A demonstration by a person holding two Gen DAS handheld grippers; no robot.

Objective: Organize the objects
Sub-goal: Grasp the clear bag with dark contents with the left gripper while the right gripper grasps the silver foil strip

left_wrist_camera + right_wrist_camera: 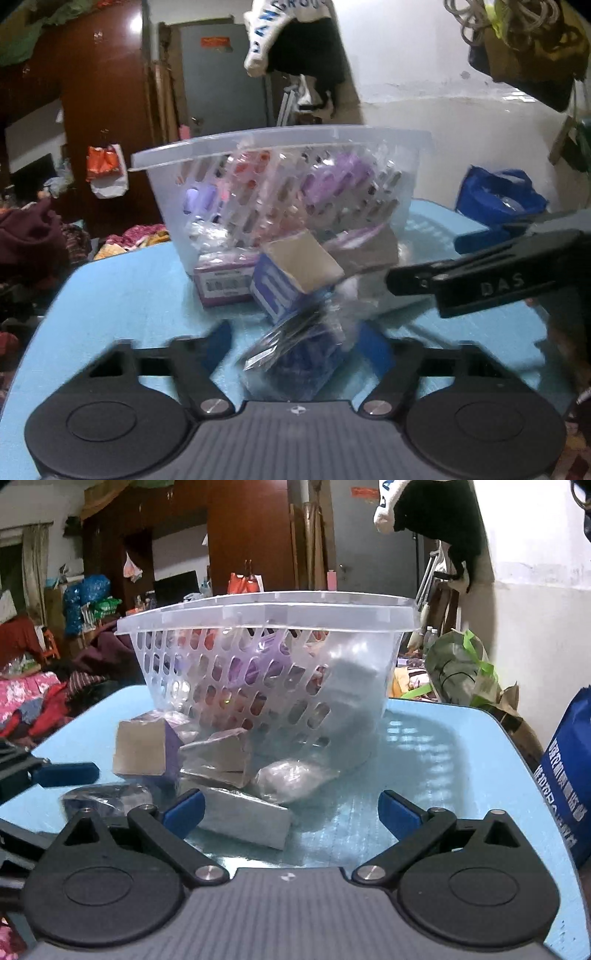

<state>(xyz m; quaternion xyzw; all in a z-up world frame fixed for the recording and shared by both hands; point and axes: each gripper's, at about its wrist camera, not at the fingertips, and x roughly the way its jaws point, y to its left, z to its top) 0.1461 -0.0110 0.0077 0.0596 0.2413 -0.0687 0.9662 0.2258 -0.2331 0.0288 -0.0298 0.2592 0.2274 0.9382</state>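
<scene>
A clear perforated basket point(266, 672) is standing ahead of both grippers on the blue table point(443, 746), boxes point(218, 753) crowding its base. The left gripper point(295, 343) is lying wide around a crinkled plastic packet point(295, 354), grip unclear. The right gripper point(291, 812) is gaping, empty.

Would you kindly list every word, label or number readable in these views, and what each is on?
"DAS": on the right gripper.
"DANG…", cut off: white cloth hanging above.
Chinese print on the blue bag: blurred.
Label on the purple box: too small.
</scene>
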